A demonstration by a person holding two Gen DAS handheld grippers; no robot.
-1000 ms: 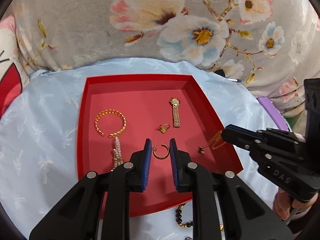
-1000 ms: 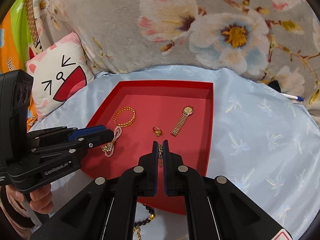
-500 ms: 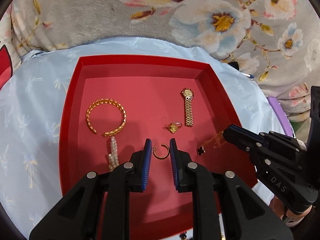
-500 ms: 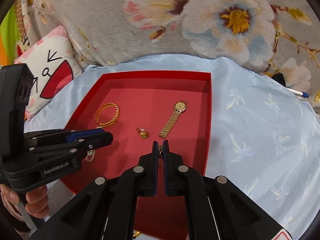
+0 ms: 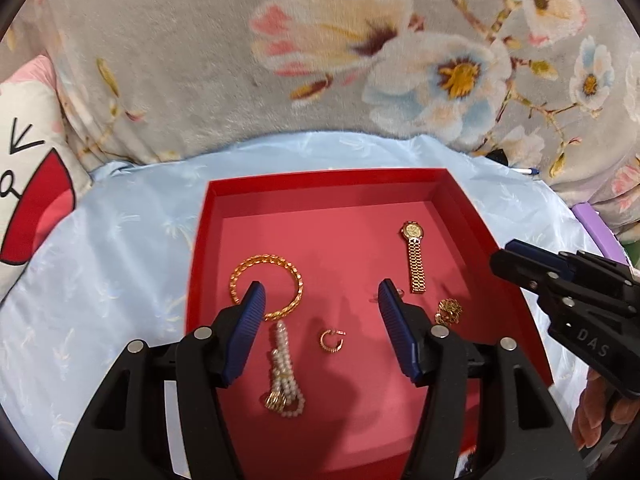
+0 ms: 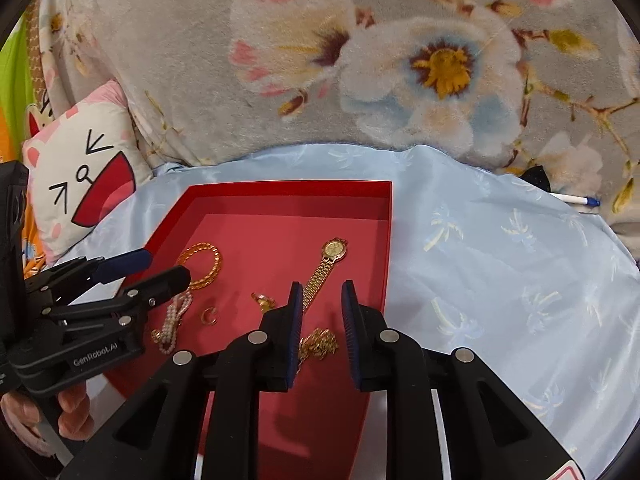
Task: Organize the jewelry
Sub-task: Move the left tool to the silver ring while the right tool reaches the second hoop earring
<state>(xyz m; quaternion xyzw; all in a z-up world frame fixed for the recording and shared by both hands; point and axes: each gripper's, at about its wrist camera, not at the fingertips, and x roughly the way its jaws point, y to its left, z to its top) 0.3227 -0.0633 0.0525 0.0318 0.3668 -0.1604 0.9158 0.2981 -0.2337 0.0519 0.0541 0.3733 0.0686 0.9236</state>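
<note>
A red tray (image 5: pixel 320 194) (image 6: pixel 288 190) lies on a pale blue cloth. In it lie a gold bangle (image 5: pixel 266 286) (image 6: pixel 202 264), a pearl strand (image 5: pixel 282 364) (image 6: pixel 174 320), a gold hoop earring (image 5: pixel 331 340) (image 6: pixel 209 316), a gold ring (image 6: pixel 262 300), a gold watch (image 5: pixel 415 256) (image 6: pixel 326 268) and a heaped gold chain (image 5: pixel 449 311) (image 6: pixel 318 344). My left gripper (image 5: pixel 322 300) (image 6: pixel 164 266) is open and empty above the earring. My right gripper (image 6: pixel 319 300) is open and empty, just above the chain; it also shows in the left wrist view (image 5: pixel 504 256).
A flowered grey blanket (image 5: pixel 320 60) rises behind the blue cloth (image 6: pixel 500 280). A cartoon-face cushion (image 6: pixel 80 188) lies at the left. A pen (image 6: pixel 576 200) lies at the cloth's far right edge. A purple object (image 5: pixel 596 228) is at the right.
Both grippers have opened. The left let go of the hoop earring and the right let go of the gold chain; both now lie in the tray. Both grippers have drawn back a little.
</note>
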